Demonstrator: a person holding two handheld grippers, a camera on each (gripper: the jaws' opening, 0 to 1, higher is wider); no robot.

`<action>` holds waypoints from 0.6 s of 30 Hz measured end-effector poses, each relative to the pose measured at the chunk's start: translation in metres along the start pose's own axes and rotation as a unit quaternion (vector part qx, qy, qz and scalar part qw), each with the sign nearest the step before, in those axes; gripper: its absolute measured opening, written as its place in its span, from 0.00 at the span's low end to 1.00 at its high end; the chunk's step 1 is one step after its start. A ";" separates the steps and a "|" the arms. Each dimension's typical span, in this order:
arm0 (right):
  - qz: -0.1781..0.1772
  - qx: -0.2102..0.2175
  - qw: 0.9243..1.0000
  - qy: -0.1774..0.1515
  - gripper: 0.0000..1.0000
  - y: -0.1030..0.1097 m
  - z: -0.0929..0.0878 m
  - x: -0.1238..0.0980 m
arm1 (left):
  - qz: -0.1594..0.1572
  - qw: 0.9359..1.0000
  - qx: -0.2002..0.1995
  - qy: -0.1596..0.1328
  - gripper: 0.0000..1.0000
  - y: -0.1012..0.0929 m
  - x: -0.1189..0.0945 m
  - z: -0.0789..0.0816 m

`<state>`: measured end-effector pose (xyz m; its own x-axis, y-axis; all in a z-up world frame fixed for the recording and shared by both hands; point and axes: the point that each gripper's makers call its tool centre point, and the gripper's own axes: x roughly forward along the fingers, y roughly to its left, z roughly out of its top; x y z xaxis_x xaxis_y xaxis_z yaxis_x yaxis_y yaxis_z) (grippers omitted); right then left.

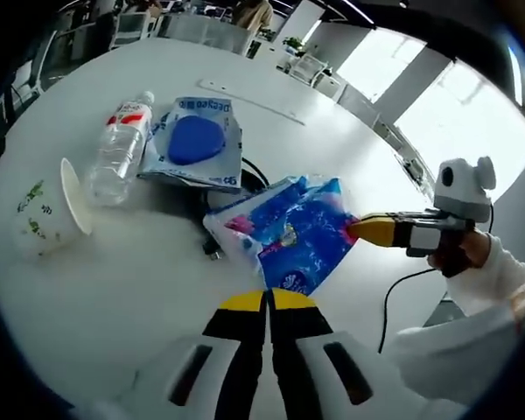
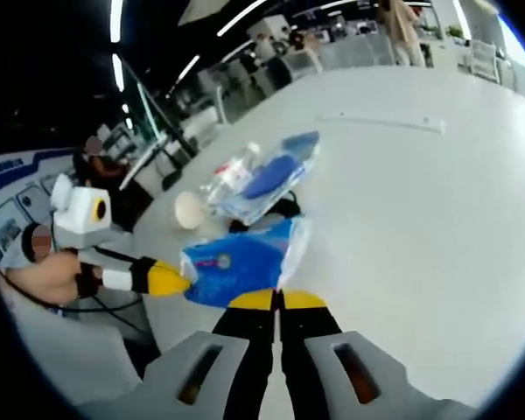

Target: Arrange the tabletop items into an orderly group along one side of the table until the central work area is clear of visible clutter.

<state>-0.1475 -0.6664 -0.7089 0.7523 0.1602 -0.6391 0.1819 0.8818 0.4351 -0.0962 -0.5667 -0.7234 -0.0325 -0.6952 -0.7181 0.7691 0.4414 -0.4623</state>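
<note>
While both grippers are hovering over the white table [image 1: 140,289], the left gripper [image 1: 268,302] is showing its yellow-tipped jaws pressed together with nothing between them, just short of the blue tissue pack [image 1: 293,232]; the right gripper [image 1: 360,229] is coming in from the side, its tips touching that pack's edge, whether pinching it I cannot tell; in the right gripper view its own jaws [image 2: 278,300] are lying closed and empty by the same pack [image 2: 241,260]; a clear plastic bottle [image 1: 120,150] with a red label is lying on its side, apparently empty; a paper cup [image 1: 48,210] is lying tipped over beside it, contents not visible; a clear bag with a blue item [image 1: 195,140] inside is resting just beside the bottle; black cables [image 1: 212,201] are sitting under the packs; all are clustering mid-table; a white strip [image 1: 254,103] is lying farther off; bright windows and office chairs are ringing the room.
</note>
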 end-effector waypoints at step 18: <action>-0.016 0.040 0.998 -0.037 0.00 -0.012 -0.003 -0.030 | -0.028 0.998 0.053 0.014 0.00 -0.026 0.007 0.004</action>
<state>-0.1741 -0.6798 -0.6971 0.7899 0.0969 -0.6055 0.2536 0.8474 0.4665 -0.1140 -0.5849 -0.7142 -0.0945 -0.7009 -0.7070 0.8290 0.3378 -0.4457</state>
